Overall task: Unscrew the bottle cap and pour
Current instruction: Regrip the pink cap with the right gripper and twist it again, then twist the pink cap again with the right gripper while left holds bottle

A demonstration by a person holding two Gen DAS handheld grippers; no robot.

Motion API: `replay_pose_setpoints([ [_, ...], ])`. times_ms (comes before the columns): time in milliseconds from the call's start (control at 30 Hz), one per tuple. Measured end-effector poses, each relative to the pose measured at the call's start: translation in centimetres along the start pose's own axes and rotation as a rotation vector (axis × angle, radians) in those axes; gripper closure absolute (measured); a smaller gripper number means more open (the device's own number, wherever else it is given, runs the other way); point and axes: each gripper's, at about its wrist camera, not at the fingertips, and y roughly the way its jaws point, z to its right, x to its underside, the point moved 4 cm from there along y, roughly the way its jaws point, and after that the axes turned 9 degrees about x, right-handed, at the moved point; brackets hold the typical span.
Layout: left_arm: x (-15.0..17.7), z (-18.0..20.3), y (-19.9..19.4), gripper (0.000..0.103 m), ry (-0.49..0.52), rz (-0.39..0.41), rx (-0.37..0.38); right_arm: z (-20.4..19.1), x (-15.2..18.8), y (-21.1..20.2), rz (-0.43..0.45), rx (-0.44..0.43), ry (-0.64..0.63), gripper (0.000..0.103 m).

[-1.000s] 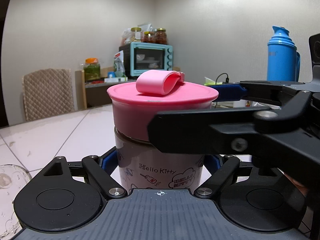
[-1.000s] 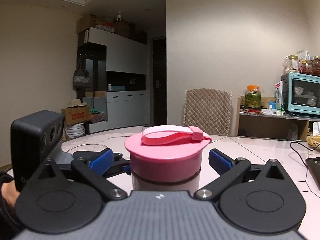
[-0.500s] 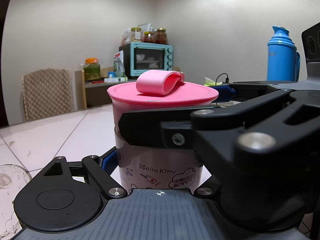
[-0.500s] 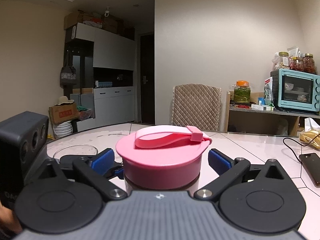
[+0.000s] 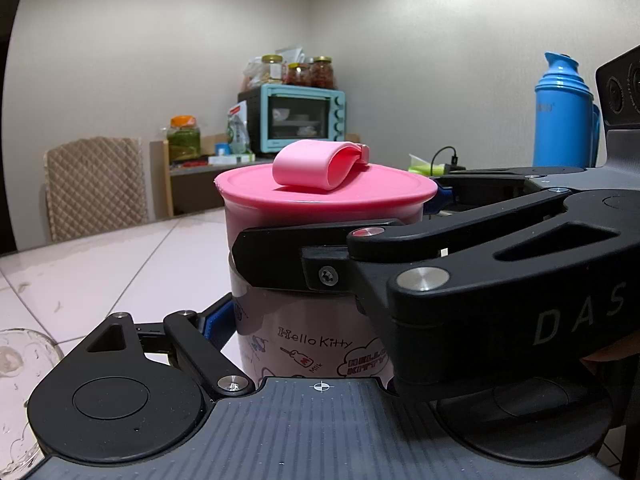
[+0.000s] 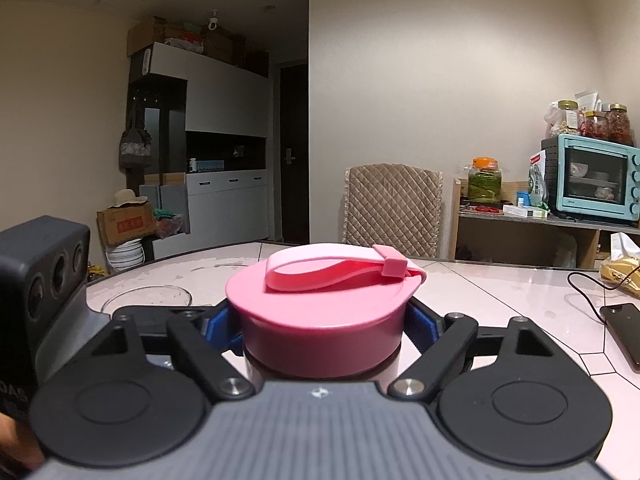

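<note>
Heads up: your right gripper (image 6: 323,330) fingers have just closed onto the pink cap (image 6: 320,312) while the left gripper (image 5: 320,320) is clamped on the bottle (image 5: 312,336) body right below it on the tabletop (image 5: 100,264), so if that lower grip slips, the bottle just spins along.
</note>
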Motion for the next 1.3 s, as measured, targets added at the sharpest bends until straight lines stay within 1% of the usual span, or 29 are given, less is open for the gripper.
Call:
replay_pose_setpoints([
  [67, 0.0, 0.1, 0.0, 0.013, 0.001, 0.0, 0.0, 0.2, 0.0, 0.0, -0.002, -0.016, 0.0, 0.018],
  [267, 0.0, 0.2, 0.0, 0.014, 0.001, 0.0, 0.0, 1.4, -0.3, 0.2, -0.009, -0.115, -0.038, 0.018],
  [567, 0.0, 0.2, 0.0, 0.014, 0.0, -0.001, 0.0, 3.3, -0.8, 0.5, 0.003, -0.308, -0.121, 0.018],
  [800, 0.0, 0.0, -0.1, 0.014, -0.001, 0.0, 0.0, 4.7, -1.5, 1.3, -0.003, -0.443, -0.13, 0.018],
  [900, 0.1, -0.9, -0.2, 0.014, -0.002, 0.001, 0.0, 5.3, -1.5, 1.6, -0.003, -0.496, -0.126, 0.018],
  [933, 0.1, -0.3, -0.2, 0.014, -0.001, 0.001, 0.0, 5.4, -1.6, 1.7, -0.001, -0.507, -0.125, 0.018],
  [1067, 0.1, -0.6, -0.2, 0.014, -0.003, 0.001, 0.001, 5.4, -1.8, 1.6, 0.0, -0.513, -0.128, 0.018],
  [1167, 0.1, -0.6, -0.3, 0.014, -0.003, 0.0, 0.001, 5.3, -1.9, 1.4, 0.0, -0.497, -0.117, 0.017],
  [1233, 0.2, -0.7, -0.3, 0.014, -0.004, 0.001, 0.001, 5.1, -2.1, 0.8, 0.006, -0.458, -0.11, 0.003],
  [1300, 0.2, -0.8, -0.3, 0.014, -0.004, 0.0, 0.002, 5.0, -2.2, 0.3, 0.009, -0.427, -0.097, 0.003],
])
